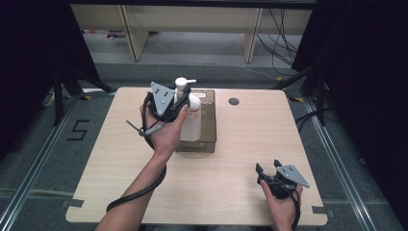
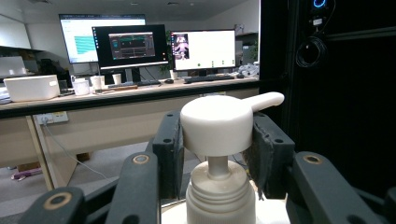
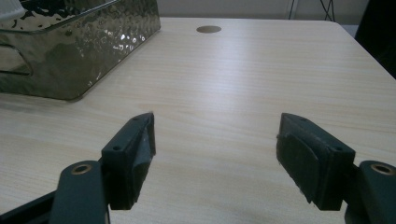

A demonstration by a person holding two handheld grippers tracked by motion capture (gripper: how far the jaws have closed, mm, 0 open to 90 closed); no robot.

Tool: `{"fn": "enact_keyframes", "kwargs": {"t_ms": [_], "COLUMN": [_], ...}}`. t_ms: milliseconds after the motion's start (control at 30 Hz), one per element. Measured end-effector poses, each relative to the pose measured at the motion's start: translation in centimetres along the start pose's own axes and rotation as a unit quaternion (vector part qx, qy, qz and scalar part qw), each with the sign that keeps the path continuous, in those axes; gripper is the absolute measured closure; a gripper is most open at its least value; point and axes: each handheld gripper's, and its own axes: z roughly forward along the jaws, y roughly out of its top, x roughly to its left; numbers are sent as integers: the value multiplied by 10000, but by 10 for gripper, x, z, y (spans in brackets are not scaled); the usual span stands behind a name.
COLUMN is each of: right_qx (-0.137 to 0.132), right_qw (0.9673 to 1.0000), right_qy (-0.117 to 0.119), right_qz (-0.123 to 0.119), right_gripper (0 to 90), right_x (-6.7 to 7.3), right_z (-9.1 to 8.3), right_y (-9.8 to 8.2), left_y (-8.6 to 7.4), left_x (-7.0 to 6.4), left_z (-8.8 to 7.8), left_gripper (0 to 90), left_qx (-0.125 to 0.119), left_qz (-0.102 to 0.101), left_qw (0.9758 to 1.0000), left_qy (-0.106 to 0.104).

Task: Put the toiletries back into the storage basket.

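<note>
A white pump bottle stands upright inside a dark see-through bin at the back middle of the table. Whether its base rests on the bin floor I cannot tell. My left gripper comes in from the bottle's left, shut on the bottle's white pump head. In the left gripper view its two pads press on both sides of the head, and the spout points up and right. Near the front right corner my right gripper hovers low over the bare wood, open, with nothing between its fingers.
The wooden table has a round cable hole right of the bin. The bin's hammered wall lies ahead and left of the right gripper. Black curtains flank the table; desks and monitors stand beyond.
</note>
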Motion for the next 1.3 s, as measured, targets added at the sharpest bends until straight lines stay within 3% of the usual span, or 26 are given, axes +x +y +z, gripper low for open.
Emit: {"fn": "enact_keyframes", "kwargs": {"t_ms": [1100, 1267, 1300], "right_qx": [-91, -82, 29], "right_qw": [9999, 9999, 10000], "right_qy": [53, 55, 33], "right_qz": [25, 25, 6], "right_gripper": [291, 291, 291], "right_x": [0, 1, 1], "right_z": [1, 1, 0], "right_y": [-1, -1, 0], "left_y": [-12, -15, -16], "left_x": [-3, -3, -3], "left_z": [5, 4, 4], "left_gripper": [589, 589, 589], "left_qx": [180, 212, 221], "left_qz": [-16, -4, 7], "left_qw": [9998, 9998, 9997], "left_qy": [58, 53, 51]}}
